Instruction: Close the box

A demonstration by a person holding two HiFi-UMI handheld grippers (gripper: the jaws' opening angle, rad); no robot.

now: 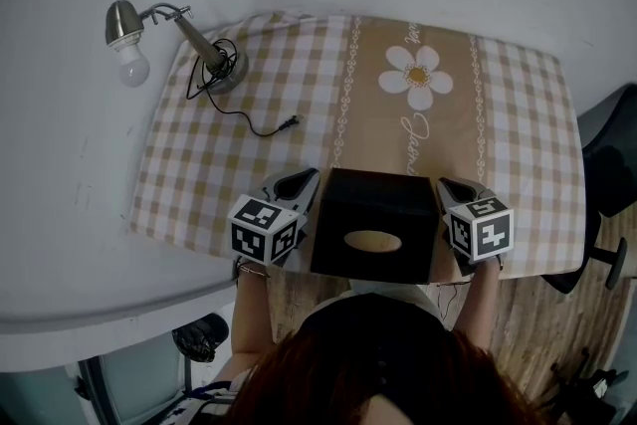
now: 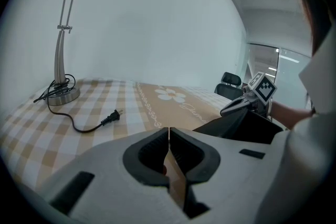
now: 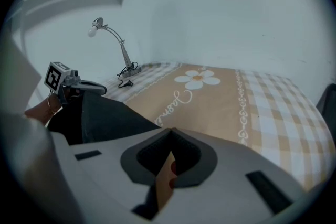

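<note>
Desk lamp (image 1: pixel 127 35) and its loose plug cord (image 1: pixel 269 126) sit far left on the checked counter (image 1: pixel 518 114), well apart from the work. Left claw (image 1: pixel 302 178) lies just beside the left wall of the black box (image 1: pixel 373 214), which stands at the counter's near edge with its oval opening up. Its jaws are pressed together, with a thin tan strip in the seam that I cannot identify. Right claw (image 1: pixel 450 185) mirrors it at the right wall, jaws likewise together, probably flanking the box to work both sides at once.
</note>
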